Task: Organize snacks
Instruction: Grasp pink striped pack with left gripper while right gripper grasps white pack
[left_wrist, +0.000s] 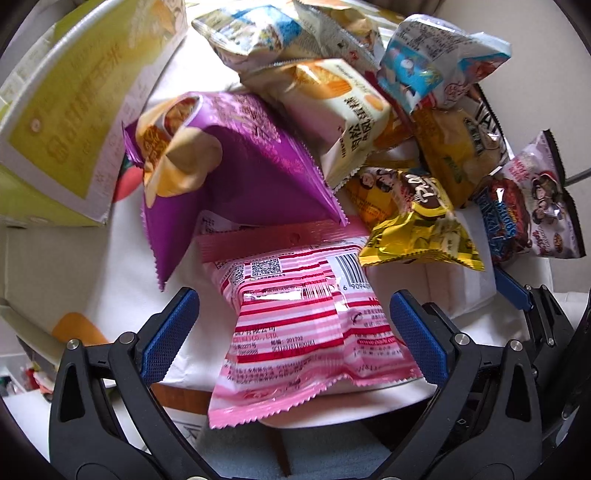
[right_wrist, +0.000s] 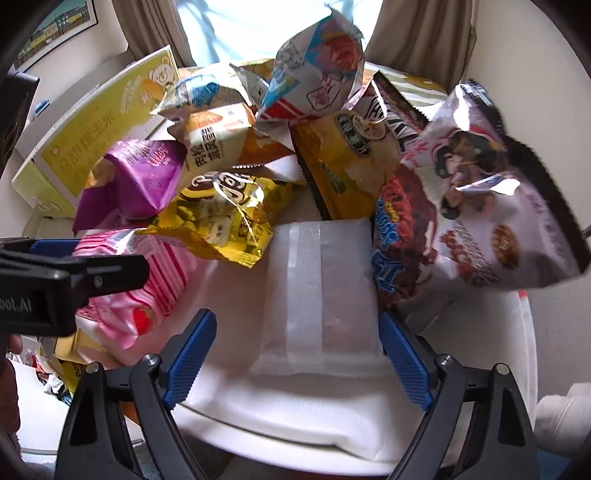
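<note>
We hold our left gripper (left_wrist: 293, 332) over the pink striped packet (left_wrist: 306, 332), jaws spread wide on either side, not pressing it. Our right gripper (right_wrist: 297, 356) straddles the white packet (right_wrist: 319, 291), jaws released too. Both packets lie on the white table (right_wrist: 295, 417) before the snack pile (right_wrist: 332, 147).

Both tongs (left_wrist: 291, 328) (right_wrist: 297, 354) have black angular arms, silver screws and blue ribbed pads.

Crinkled snack packets (right_wrist: 229, 206) lie heaped on the white table (right_wrist: 295, 413), a pink-striped one (left_wrist: 306, 325) nearest.
</note>
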